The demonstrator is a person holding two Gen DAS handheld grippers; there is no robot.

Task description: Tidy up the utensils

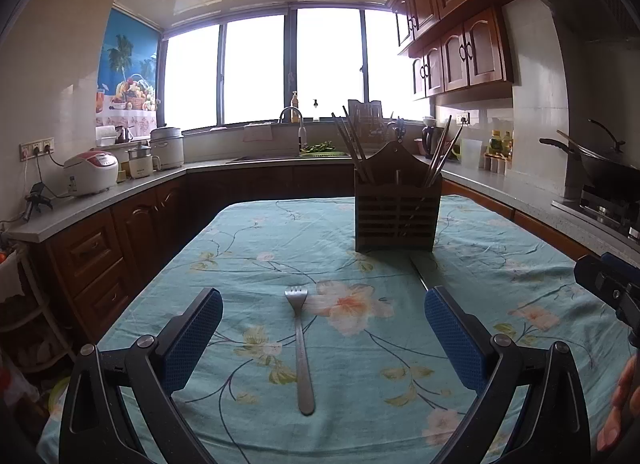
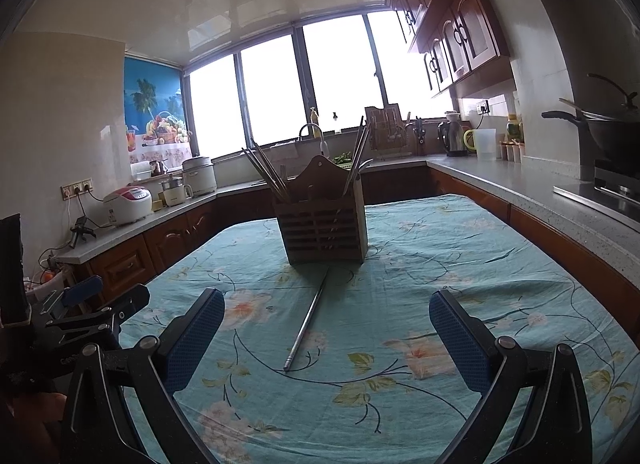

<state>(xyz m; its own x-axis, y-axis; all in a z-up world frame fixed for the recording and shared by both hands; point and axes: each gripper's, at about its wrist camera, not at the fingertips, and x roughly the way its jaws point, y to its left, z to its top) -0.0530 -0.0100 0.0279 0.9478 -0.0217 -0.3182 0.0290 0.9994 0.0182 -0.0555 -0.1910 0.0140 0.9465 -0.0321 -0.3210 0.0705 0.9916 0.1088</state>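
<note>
Steel fork [image 1: 301, 348] lies on the floral tabletop [image 1: 500, 264] between the left gripper [image 1: 323, 338]'s parted fingers; a metal chopstick [image 2: 307, 322] lies before the right gripper [image 2: 326, 340], fingers apart, near the wooden holder [image 2: 325, 228].

One fork [image 1: 301, 348] lies on the tablecloth [image 1: 500, 304]; one loose metal chopstick [image 2: 307, 323] lies there too; one wooden utensil holder [image 1: 398, 208] stands on the table, with two bunches of chopsticks in it, too crowded to count singly; two grippers show, the left gripper [image 1: 323, 338] and the right gripper [image 2: 326, 338]; one wok [image 1: 600, 162] sits on the stove; one kettle [image 2: 454, 139] stands on the counter.
</note>
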